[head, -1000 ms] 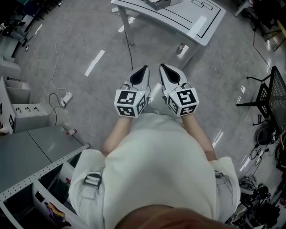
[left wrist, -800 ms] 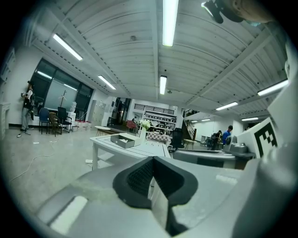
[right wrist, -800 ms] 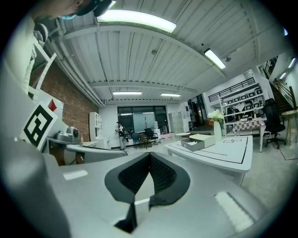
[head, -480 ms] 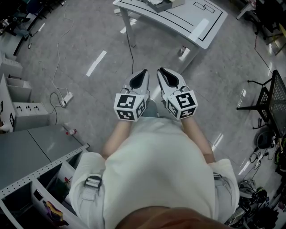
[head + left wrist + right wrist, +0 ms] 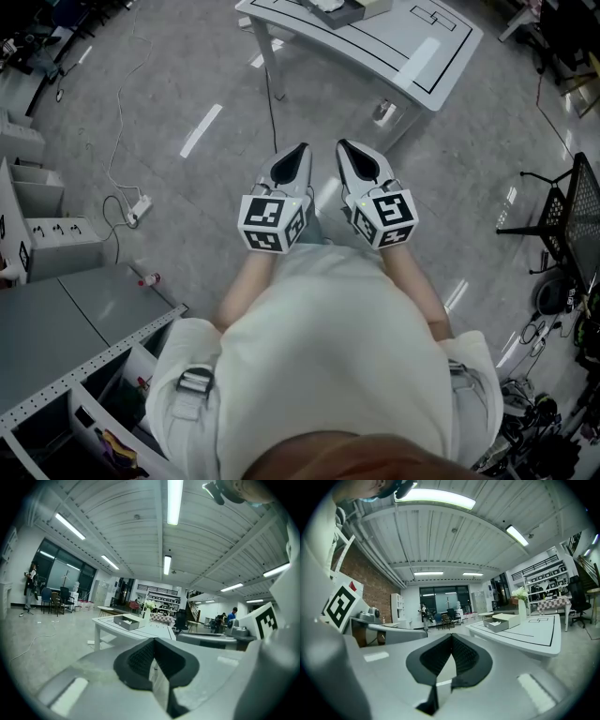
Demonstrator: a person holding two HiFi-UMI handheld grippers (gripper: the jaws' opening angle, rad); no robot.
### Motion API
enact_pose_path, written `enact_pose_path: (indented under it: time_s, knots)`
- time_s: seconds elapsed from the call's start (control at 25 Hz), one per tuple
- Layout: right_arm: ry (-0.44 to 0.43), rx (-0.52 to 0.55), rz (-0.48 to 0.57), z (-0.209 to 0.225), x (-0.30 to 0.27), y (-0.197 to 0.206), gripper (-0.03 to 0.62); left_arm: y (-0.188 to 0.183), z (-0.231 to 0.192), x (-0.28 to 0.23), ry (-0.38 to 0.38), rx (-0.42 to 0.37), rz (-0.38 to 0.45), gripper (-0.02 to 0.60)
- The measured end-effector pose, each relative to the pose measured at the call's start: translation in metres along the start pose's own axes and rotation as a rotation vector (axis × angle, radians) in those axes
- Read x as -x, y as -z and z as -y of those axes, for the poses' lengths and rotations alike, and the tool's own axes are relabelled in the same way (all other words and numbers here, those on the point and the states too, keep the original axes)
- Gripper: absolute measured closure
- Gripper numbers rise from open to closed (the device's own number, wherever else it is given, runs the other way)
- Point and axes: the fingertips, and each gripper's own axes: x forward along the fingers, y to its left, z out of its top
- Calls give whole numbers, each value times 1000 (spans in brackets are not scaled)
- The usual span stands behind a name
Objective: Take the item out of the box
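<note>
At frame centre the left gripper (image 5: 301, 148) and right gripper (image 5: 343, 144) are held with jaws pressed together, empty, the right's just closed, below the box (image 5: 348, 12) on the table (image 5: 410, 52).

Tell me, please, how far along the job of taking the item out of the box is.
Nothing looks done: the box sits open on the white table, well ahead. In hand: nothing; the left tool and right tool are shut and empty, the right having just closed. Left: walk up, reach in, lift out what it holds.
</note>
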Motion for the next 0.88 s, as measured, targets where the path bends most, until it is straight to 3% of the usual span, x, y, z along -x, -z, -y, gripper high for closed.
enact_pose_path:
  time_s: [0.56,0.88]
  knots:
    - [21,9,-7,47,-90,-16,606,-22,-62,-81,31,24,-23,581]
    - [0,83,-43,64,-153,-29,606,-45,-105,-127,50,23,-42,581]
